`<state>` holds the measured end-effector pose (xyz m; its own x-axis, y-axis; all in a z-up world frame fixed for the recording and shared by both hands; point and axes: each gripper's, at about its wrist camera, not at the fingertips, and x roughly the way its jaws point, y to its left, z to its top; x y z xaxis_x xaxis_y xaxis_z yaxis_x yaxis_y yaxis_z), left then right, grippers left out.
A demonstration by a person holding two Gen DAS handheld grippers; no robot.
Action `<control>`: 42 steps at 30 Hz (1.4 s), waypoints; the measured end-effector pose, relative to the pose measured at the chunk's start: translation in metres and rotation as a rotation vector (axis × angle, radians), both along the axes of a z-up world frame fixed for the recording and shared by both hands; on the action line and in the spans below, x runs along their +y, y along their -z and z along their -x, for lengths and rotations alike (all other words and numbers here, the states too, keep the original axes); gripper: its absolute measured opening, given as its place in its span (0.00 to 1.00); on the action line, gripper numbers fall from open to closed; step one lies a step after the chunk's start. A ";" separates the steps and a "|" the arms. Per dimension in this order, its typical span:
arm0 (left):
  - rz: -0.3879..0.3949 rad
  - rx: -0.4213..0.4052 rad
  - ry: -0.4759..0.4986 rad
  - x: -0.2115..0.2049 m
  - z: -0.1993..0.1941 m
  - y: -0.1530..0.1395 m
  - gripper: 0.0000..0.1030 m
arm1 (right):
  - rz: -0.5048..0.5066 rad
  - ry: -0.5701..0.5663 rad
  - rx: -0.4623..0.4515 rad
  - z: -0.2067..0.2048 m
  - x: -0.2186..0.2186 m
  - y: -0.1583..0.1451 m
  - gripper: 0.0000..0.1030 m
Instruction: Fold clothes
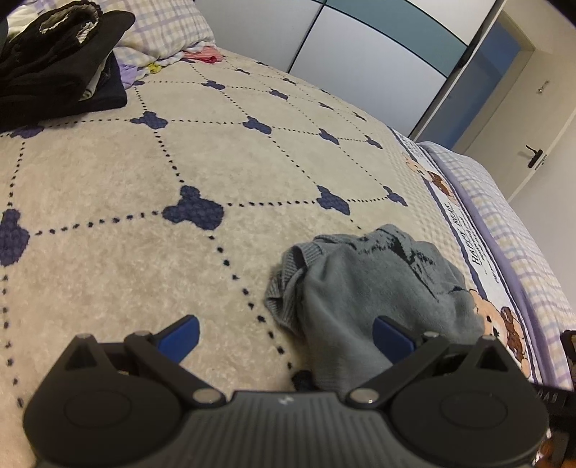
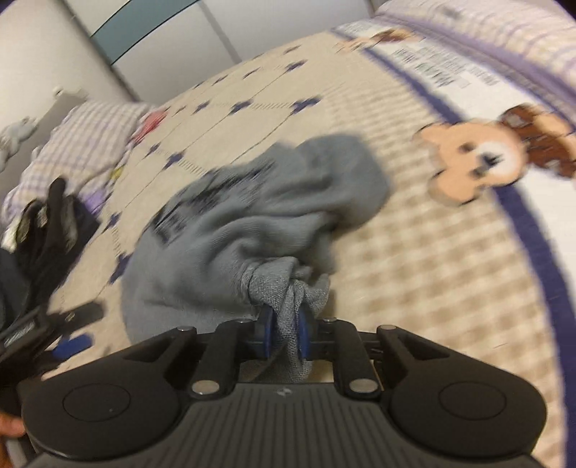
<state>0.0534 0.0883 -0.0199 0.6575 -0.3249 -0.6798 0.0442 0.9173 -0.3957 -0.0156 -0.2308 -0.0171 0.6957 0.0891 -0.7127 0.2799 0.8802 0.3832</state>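
Right view: right tool (image 2: 284,336) clamped on bunched grey garment (image 2: 252,212) – blurred.
Left view: left tool (image 1: 286,334) apart, garment (image 1: 374,288) crumpled beside bear print (image 1: 500,324).

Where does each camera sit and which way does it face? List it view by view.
Left wrist: on the left gripper, angled down over the bed cover; its open blue fingers show, the grey sweater ahead.
Right wrist: on the right gripper, angled down, blurred; its pads pinch the sweater's bunched edge.
Shared: sweater, bed cover, the black clothes pile, the checked pillow.
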 end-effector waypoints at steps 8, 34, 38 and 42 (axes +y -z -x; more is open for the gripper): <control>0.010 0.008 0.000 0.003 0.002 0.000 1.00 | 0.104 0.096 -0.029 0.007 -0.036 -0.015 0.15; 0.121 0.036 0.027 -0.019 -0.035 0.035 0.84 | 0.172 0.202 0.061 0.008 -0.062 -0.012 0.49; 0.132 0.049 0.034 -0.019 -0.031 0.029 0.82 | 0.155 0.109 0.037 0.009 -0.045 -0.013 0.49; 0.093 0.059 0.054 -0.022 -0.025 0.025 0.85 | 0.139 -0.013 0.020 0.005 -0.019 -0.013 0.49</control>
<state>0.0789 0.0658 -0.0449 0.5968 -0.4225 -0.6822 0.0670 0.8734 -0.4824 -0.0208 -0.2500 -0.0043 0.6806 -0.0031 -0.7326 0.2748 0.9281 0.2514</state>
